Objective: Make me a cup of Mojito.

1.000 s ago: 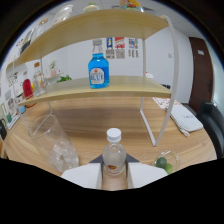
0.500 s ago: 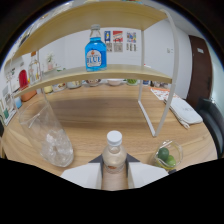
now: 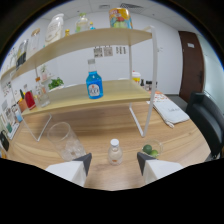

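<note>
A white-walled room with a dark brown door (image 3: 192,60) at about two o'clock holds a wooden counter (image 3: 105,127), and on it stands a two-tier pale wood shelf rack (image 3: 95,42) on white legs. On the rack's lower board, at roughly twelve o'clock from the gripper (image 3: 114,163), stands a blue bottle (image 3: 94,85) with a white neck. Towards ten o'clock on the same board sit a red container (image 3: 29,99) and some green leaves (image 3: 55,83). The top board carries a few jars and bottles, too blurred to name. A white cloth (image 3: 169,111) lies on the counter at two o'clock, and a dark chair (image 3: 209,120) stands beyond it.

The gripper is spread wide and holds nothing. A small clear bottle (image 3: 115,152) with a white cap stands upright on the counter between the fingers, with a gap on each side. A clear empty glass (image 3: 66,141) stands at about ten o'clock, just beside the left finger. A small glass dish of limes (image 3: 150,148) sits at about two o'clock, just beyond the right finger.
</note>
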`<state>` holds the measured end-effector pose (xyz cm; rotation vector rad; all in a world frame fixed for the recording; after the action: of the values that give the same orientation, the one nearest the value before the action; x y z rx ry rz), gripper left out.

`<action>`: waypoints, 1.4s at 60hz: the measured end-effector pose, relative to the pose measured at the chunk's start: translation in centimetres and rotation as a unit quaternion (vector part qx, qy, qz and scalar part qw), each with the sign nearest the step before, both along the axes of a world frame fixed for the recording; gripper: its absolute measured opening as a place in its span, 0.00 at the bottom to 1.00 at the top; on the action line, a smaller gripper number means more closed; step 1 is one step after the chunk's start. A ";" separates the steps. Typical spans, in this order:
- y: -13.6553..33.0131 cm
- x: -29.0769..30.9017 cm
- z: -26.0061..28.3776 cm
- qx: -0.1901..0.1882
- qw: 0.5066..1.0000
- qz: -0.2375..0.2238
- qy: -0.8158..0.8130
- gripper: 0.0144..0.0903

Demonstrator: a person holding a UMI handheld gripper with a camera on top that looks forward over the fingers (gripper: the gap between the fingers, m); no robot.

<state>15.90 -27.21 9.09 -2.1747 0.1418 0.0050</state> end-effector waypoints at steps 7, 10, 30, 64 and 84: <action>-1.5 -1.3 4.6 0.028 1.000 -0.009 -0.007 0.93; -2.2 -2.2 6.0 0.035 0.999 -0.009 -0.013 0.93; -5.5 -11.4 8.0 0.044 0.998 0.049 0.000 0.94; -4.4 -17.7 13.7 0.052 0.995 0.076 -0.026 0.93; 3.7 -28.1 28.5 0.158 0.984 0.085 0.002 0.94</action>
<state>-12.24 -23.51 37.59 -1.8635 -0.0425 0.1212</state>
